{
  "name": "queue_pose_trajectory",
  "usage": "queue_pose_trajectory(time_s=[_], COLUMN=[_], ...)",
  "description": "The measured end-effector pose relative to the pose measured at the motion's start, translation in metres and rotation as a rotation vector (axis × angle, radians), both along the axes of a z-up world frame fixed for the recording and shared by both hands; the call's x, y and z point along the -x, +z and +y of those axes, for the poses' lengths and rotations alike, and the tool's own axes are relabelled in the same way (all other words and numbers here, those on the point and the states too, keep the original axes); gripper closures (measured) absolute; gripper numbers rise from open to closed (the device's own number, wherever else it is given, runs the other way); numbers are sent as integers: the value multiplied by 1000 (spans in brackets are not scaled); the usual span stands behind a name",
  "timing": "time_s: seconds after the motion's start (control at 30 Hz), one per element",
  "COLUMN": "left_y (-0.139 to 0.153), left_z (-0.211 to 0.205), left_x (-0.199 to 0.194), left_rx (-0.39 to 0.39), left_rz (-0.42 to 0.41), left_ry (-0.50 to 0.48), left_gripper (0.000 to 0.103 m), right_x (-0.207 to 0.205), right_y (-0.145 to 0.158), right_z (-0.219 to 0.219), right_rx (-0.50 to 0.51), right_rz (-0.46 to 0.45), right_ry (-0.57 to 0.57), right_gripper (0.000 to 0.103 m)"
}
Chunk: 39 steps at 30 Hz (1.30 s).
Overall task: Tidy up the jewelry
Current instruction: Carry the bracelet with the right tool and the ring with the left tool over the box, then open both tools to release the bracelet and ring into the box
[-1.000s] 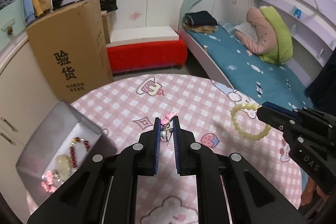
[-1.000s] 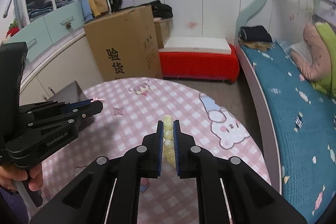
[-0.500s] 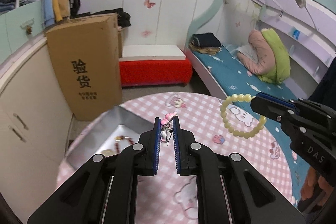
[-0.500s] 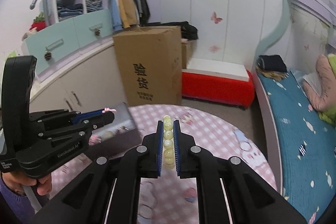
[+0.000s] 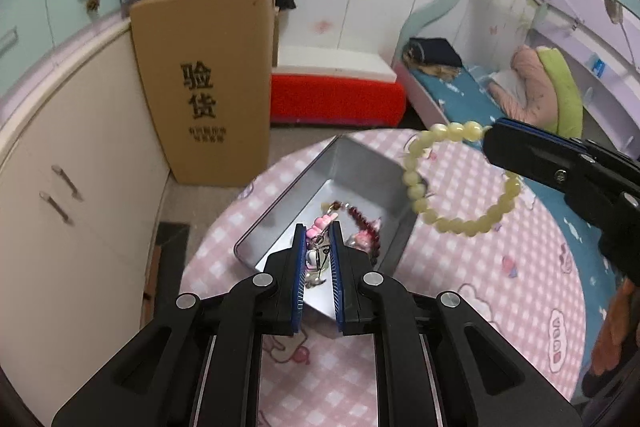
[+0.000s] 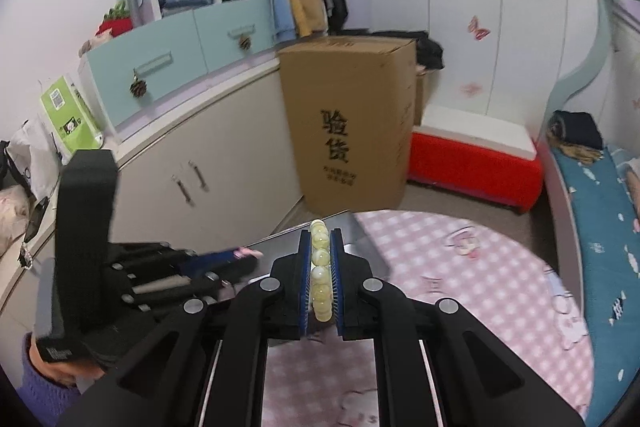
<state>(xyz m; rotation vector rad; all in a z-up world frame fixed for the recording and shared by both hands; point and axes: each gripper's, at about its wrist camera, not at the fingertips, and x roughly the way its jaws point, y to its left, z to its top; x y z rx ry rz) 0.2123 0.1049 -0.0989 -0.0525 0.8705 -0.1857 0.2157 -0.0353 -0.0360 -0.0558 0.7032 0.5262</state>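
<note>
My left gripper (image 5: 318,233) is shut on a small pink charm (image 5: 317,247) and hangs over the open silver tin (image 5: 362,163) on the pink checked table. The tin holds a dark red bead string (image 5: 360,217) and other small pieces. My right gripper (image 6: 320,239) is shut on a pale yellow bead bracelet (image 6: 321,267). In the left wrist view the bracelet (image 5: 416,183) hangs as a ring from the right gripper (image 5: 490,139), above the tin's right rim. The left gripper also shows in the right wrist view (image 6: 248,254).
A tall cardboard box (image 5: 208,87) stands on the floor beyond the table. Cream cabinets (image 5: 60,167) run along the left. A red bench (image 5: 336,99) and a bed (image 5: 460,95) lie behind and to the right. The round table (image 5: 480,287) extends right of the tin.
Both grippers moved left toward the tin, still holding their pieces. The left gripper is now over the tin, and the bracelet hangs by the tin's right rim.
</note>
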Motion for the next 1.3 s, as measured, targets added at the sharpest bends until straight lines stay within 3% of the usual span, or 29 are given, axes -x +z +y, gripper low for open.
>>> queue_pose_trajectory(time_s=[0.23, 0.63, 0.67, 0.7, 0.73, 0.77, 0.83, 1.3], left_y=[-15, -17, -17, -18, -17, -16, -13, -8], left_z=[0, 3, 3, 4, 4, 4, 4, 10], left_x=[-9, -9, -9, -9, -9, -7, -4, -1], left_rx=[21, 16, 15, 15, 16, 7, -4, -15], left_rz=[27, 14, 17, 18, 16, 0, -33, -24], left_ry=[-13, -9, -7, -4, 3, 11, 12, 45], left_gripper=[89, 87, 85, 72, 50, 44, 43, 41], right_x=[-10, -21, -21, -22, -23, -23, -24, -26], right_y=[-24, -39, -40, -41, -43, -44, -44, -45], right_z=[31, 40, 40, 40, 41, 40, 39, 37], right_rx=[40, 49, 47, 45, 42, 35, 29, 8], right_rz=[48, 92, 96, 101, 108, 112, 116, 136], right_ry=[10, 10, 10, 11, 12, 12, 11, 8], right_gripper=[94, 94, 94, 94, 94, 94, 94, 91])
